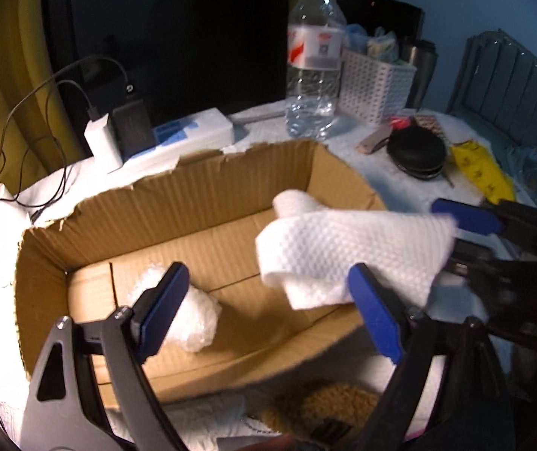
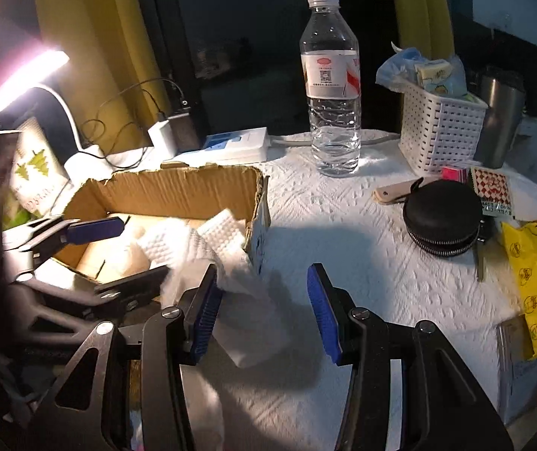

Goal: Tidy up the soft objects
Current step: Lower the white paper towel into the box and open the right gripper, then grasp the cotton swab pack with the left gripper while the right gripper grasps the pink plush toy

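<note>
Left wrist view, left gripper (image 1: 268, 300) apart over cardboard box (image 1: 193, 203), right gripper (image 2: 264, 312) apart, towel (image 1: 343, 255) draped across.

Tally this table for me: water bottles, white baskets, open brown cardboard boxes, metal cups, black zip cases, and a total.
Water bottle: 1
White basket: 1
Open brown cardboard box: 1
Metal cup: 1
Black zip case: 1
Total: 5
</note>
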